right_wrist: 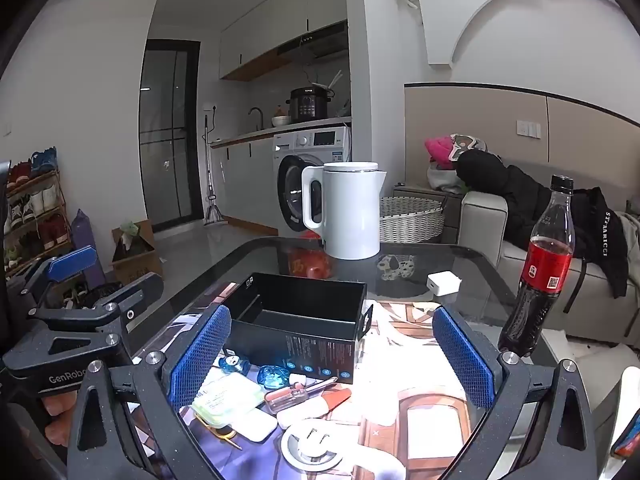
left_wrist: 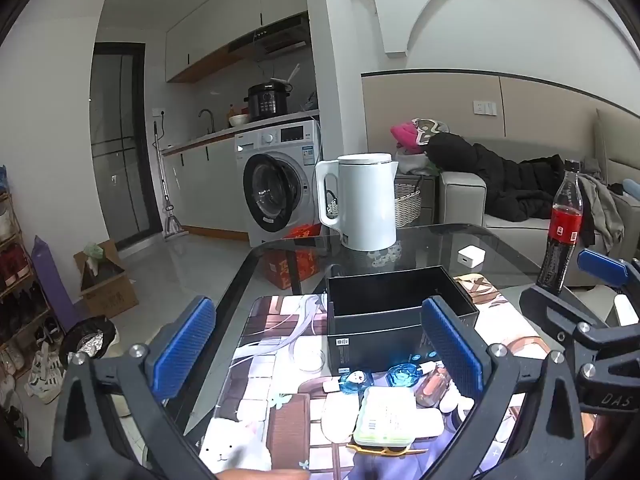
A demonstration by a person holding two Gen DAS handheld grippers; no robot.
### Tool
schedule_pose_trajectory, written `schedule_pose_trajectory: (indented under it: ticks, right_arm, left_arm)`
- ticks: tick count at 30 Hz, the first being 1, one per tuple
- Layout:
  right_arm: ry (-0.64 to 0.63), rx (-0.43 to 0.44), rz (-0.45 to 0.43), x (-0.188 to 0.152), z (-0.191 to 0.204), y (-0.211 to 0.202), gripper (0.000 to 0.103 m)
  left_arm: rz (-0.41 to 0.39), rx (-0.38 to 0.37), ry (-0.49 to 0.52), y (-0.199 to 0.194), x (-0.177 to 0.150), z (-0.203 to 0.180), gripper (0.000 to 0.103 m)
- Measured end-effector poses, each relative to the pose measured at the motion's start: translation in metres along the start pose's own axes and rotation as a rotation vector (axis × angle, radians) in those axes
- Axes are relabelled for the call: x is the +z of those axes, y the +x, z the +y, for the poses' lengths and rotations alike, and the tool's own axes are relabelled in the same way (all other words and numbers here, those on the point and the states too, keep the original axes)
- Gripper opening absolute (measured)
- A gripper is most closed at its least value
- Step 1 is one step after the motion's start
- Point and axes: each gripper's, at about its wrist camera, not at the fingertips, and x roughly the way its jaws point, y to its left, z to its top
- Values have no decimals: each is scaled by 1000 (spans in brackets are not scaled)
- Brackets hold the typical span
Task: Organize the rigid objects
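Both grippers hang above the near edge of the glass surface (right_wrist: 472, 264) with nothing between their blue pads: the left gripper (left_wrist: 320, 344) has its jaws spread wide, and so does the right gripper (right_wrist: 332, 352). An open black box (right_wrist: 300, 316) stands on the printed mat (right_wrist: 424, 412) toward the middle of the surface, its mouth facing up and its inside bare as far as can be seen. The small things lie loose on the mat between the box and the near edge: a pale green flat case (right_wrist: 226, 398), a white oblong case (right_wrist: 256, 426) touching it, a clear pink tube (right_wrist: 296, 394), a white-and-orange tube (right_wrist: 316, 404) just beside that, a blue faceted piece (right_wrist: 274, 376) and a small blue figure (right_wrist: 234, 362) close against the box's front wall, and a round grey disc with a white plug (right_wrist: 312, 446) nearest the edge. Beyond the box, a white kettle (right_wrist: 348, 212) stands at the far edge, a white charger cube (right_wrist: 442, 284) sits on bare glass, and a cola bottle (right_wrist: 540, 272) stands upright at the right edge.
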Motion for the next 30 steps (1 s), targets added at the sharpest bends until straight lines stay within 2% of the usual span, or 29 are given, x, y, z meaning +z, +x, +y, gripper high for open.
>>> schedule_pose_trajectory:
  ticks: [4, 5, 11, 30]
  right_arm:
    - [10, 6, -10, -1, 1, -1, 103]
    - [8, 6, -9, -2, 1, -1, 103]
    - [19, 7, 3, 4, -4, -1, 103]
    - [9, -3, 17, -2, 0, 3, 103]
  left_arm:
    - [0, -2, -29, 2, 1, 0, 103]
    - [13, -11, -5, 4, 0, -2, 103]
    - [4, -17, -33, 4, -1, 1, 103]
    - [0, -16, -26, 4, -4, 1, 103]
